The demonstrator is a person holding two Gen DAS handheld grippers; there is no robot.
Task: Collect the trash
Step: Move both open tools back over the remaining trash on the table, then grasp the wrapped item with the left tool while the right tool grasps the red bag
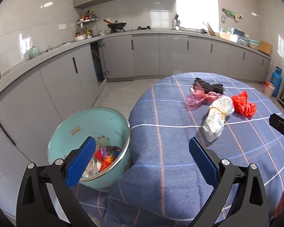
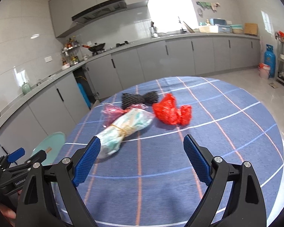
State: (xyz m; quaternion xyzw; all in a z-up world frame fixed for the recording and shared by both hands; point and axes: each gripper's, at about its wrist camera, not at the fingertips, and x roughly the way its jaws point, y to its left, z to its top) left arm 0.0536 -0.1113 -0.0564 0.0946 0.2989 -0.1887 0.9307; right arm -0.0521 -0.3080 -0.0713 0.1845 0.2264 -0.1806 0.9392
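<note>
**Four soft pieces left on the table, both grippers empty**

Your right gripper [image 2: 142,162] stands wide open with nothing between its blue pads, hovering over the blue checked tablecloth [image 2: 227,132] just short of the trash. Your left gripper [image 1: 142,162] is equally wide and empty, straddling the table edge and the teal bin [image 1: 66,132], which already holds some scraps.

The nearest piece is the pale plastic bundle tied with a rubber band [image 2: 123,130], lying at a slant with its near end just beside your right gripper's left pad. It looks light, crinkly and a little slick, so take it at the banded waist, where the wrap is tightest and least likely to slide. Behind it, touching, lie a pink cellophane wrapper [image 2: 111,113] and a black foam net [image 2: 140,98]; the red plastic bag [image 2: 170,111] sits just to the right. All should squash easily: close fully and pinch the bunched middle, not a loose edge.
</note>
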